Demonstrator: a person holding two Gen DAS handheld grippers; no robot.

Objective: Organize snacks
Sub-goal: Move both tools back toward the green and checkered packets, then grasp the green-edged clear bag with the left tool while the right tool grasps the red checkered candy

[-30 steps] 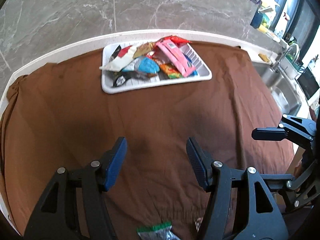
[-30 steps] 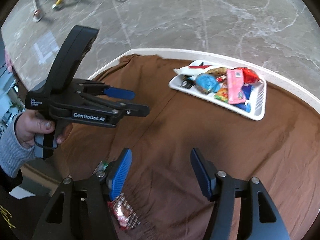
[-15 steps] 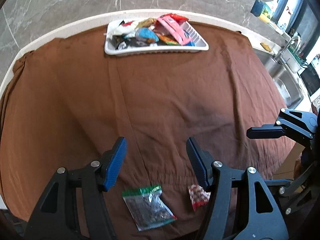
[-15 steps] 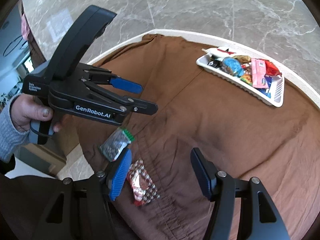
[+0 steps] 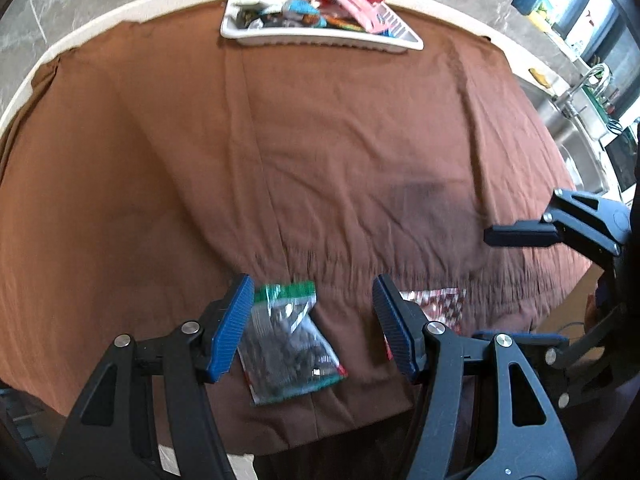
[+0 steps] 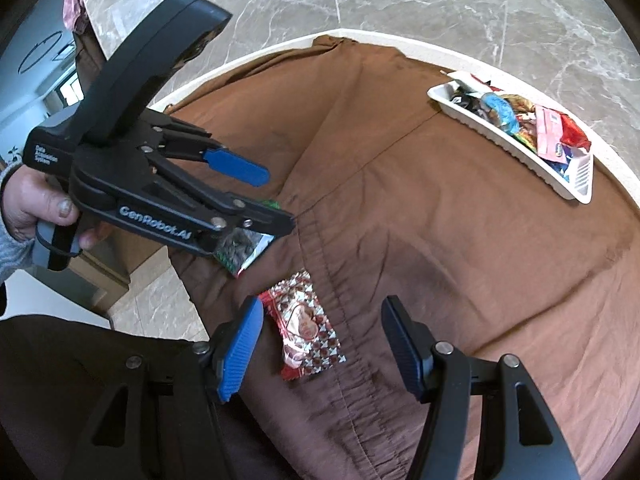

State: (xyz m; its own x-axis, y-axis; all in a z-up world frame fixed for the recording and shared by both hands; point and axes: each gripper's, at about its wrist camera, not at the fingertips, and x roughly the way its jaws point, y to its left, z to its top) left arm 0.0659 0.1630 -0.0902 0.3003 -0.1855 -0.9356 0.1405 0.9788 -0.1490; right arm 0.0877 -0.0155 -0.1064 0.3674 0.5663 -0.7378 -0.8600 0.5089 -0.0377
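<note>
A green-topped clear snack bag [image 5: 290, 342] lies flat near the front edge of the brown cloth [image 5: 320, 140]. My left gripper [image 5: 312, 320] hovers over it, open, the bag below and between its fingers. A red and white checked packet [image 6: 304, 330] lies to its right; my right gripper [image 6: 320, 348] hangs above this packet, open, not touching. In the right wrist view the left gripper [image 6: 260, 196] partly hides the green-topped bag [image 6: 244, 246]. A white tray [image 5: 320, 38] heaped with several snack packets sits at the far edge.
The round table [image 6: 256, 58] has a pale rim beyond the cloth. A sink with a tap [image 5: 584, 92] stands to the right. A hand [image 6: 36, 200] in a grey sleeve holds the left gripper. Marble floor [image 6: 440, 0] surrounds the table.
Both grippers have come back toward the near edge and lower. The two loose packets have risen into view between the fingers. The tray now looks farther off. Neither opening changed.
</note>
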